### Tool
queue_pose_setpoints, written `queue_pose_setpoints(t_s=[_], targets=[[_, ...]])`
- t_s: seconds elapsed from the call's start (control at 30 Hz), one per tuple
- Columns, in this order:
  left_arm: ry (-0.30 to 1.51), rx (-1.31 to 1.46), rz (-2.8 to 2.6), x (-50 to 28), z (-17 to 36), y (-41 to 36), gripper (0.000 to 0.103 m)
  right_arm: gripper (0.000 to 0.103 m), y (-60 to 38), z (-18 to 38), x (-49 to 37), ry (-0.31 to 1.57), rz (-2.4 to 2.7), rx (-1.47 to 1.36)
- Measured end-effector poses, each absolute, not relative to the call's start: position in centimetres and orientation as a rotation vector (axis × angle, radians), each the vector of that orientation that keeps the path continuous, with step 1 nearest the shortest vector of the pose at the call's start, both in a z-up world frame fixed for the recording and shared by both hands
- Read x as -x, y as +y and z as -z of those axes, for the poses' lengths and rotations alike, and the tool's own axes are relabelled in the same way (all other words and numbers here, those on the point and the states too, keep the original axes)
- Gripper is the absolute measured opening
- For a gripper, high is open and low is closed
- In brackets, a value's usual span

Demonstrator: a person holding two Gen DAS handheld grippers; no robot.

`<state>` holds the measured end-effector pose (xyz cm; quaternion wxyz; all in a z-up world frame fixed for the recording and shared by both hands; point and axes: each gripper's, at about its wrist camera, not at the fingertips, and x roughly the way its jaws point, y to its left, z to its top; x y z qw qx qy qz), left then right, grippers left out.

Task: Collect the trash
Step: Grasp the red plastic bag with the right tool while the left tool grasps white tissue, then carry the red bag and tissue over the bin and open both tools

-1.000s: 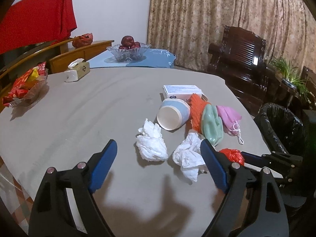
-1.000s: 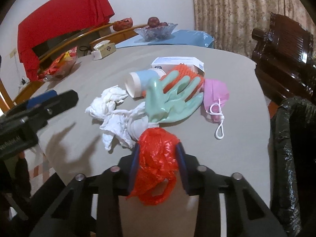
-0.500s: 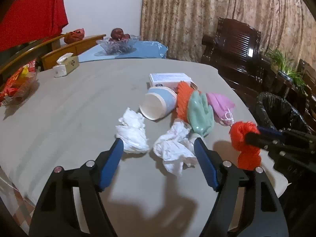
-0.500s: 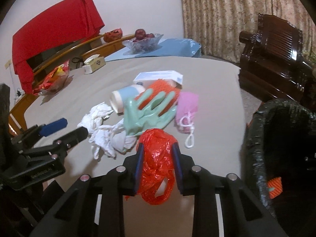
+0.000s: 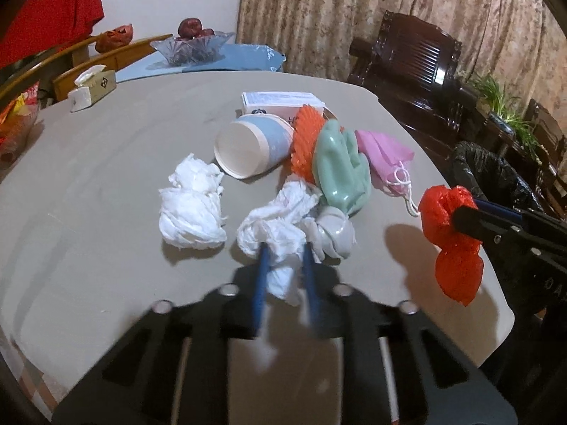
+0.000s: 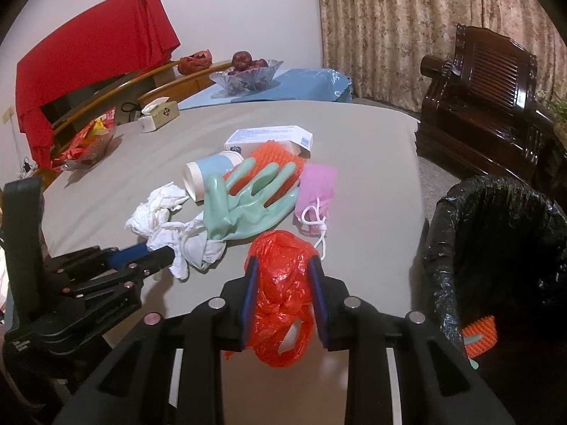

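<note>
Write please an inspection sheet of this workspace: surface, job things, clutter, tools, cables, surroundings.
Surface: grey table, trash in the middle.
Job's things: crumpled tissue, paper cup, green glove, pink mask, white box; black-lined bin beside the table.
Clutter: tissue box, fruit bowl.
Tools: left tool shut on white tissue wad; right tool shut on red plastic bag.
Cables: nothing seen.
Surroundings: curtain, dark wooden chair.

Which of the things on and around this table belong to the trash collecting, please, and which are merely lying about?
Part of the job: red plastic bag in the right gripper, crumpled tissue in the left gripper, second tissue wad, paper cup, green glove, pink mask, bin.

Lying about: fruit bowl, tissue box, snack basket.
</note>
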<state>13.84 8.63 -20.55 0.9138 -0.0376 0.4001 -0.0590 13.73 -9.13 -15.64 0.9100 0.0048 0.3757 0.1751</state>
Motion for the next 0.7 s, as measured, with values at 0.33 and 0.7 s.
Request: queue_pose_setpoints(t_s=[0.33,0.7], targets=[[0.741,0.086,0.117,-12.8,17.1,8.7,0.005,0.028,-9.4,13.8,-13.0,0.733,-0.376,-0.01],[0.651,0.068,0.147,-12.2,12.0,6.7,0.005,0.028,-11.1,9.8,-12.2,0.651,-0.355,-0.032]])
